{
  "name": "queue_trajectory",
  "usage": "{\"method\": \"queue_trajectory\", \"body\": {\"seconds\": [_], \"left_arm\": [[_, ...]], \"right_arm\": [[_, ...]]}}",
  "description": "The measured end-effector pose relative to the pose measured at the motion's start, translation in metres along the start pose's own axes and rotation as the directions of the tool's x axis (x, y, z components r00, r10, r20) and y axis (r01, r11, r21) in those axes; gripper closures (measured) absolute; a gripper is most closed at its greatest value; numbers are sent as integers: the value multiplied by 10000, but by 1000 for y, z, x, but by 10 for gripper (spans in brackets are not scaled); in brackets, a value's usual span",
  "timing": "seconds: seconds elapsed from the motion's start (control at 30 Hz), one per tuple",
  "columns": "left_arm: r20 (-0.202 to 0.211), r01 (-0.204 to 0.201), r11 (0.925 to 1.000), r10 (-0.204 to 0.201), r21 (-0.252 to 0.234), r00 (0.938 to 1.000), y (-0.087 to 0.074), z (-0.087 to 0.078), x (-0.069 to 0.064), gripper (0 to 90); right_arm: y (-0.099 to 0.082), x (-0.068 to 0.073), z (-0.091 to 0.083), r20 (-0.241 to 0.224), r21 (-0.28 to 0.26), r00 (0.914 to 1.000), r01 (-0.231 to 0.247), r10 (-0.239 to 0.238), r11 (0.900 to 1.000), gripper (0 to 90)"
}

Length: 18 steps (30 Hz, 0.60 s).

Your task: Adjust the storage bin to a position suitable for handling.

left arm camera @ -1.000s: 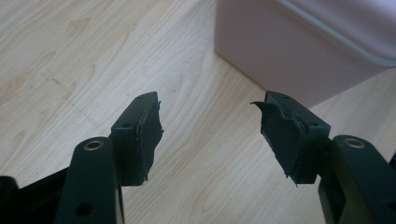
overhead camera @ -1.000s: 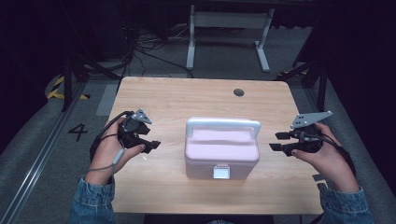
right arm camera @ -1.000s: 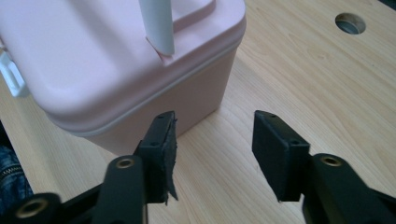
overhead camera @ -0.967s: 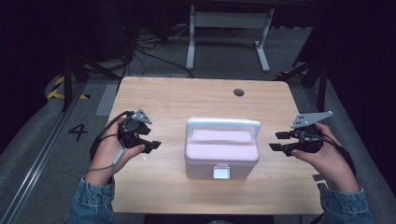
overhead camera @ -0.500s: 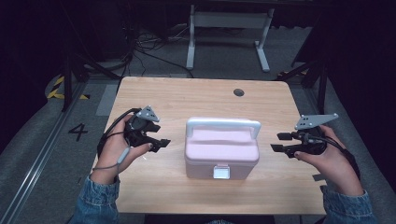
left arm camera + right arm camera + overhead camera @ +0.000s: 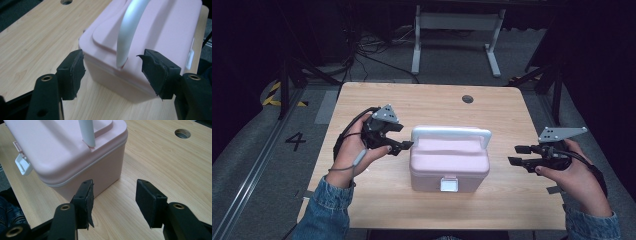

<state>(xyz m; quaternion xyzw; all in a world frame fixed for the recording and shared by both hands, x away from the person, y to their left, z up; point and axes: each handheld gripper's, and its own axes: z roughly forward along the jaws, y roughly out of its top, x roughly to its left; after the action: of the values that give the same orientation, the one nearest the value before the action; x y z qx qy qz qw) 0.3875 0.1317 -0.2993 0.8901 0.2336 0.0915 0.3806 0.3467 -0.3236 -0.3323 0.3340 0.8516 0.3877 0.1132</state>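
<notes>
A pink box [image 6: 449, 162] with a white handle [image 6: 451, 132] and a white latch [image 6: 449, 185] sat shut at the centre of the wooden table [image 6: 422, 100]. The left gripper [image 6: 404, 137], at the box's 9 o'clock, hovered just beside the handle's end, its jaws apart and just widening, nothing between them. The right gripper [image 6: 516, 154] waited open and empty at 3 o'clock, well apart.

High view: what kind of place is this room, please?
Probably a lab or studio set up for recording. A plain wooden table stands on grey carpet amid dark surroundings, loose cables lie on the floor behind it, and a floor marking "4" with hazard tape sits beside it.
</notes>
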Motion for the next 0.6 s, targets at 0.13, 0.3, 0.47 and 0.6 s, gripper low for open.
{"method": "queue_trajectory", "body": {"seconds": [0.13,0.3,0.47,0.6], "left_arm": [[36,-95,9999,96,-80,9999,8,9,-1,363],[341,-379,9991,386,-191,9987,13,23,3,404],[451,-564,9984,566,-62,9974,15,38,3,497],[259,-935,9956,936,-53,9953,18,41,0,591]], "right_arm": [[-3,-1,-2,63,-42,9999,-109,109,9999,506],[-5,0,-5,-22,-103,9997,-225,225,9997,513],[-7,-2,-5,-37,-78,9994,-341,341,9994,516],[-6,-2,-4,-63,-52,9995,-312,312,9995,515]]}}
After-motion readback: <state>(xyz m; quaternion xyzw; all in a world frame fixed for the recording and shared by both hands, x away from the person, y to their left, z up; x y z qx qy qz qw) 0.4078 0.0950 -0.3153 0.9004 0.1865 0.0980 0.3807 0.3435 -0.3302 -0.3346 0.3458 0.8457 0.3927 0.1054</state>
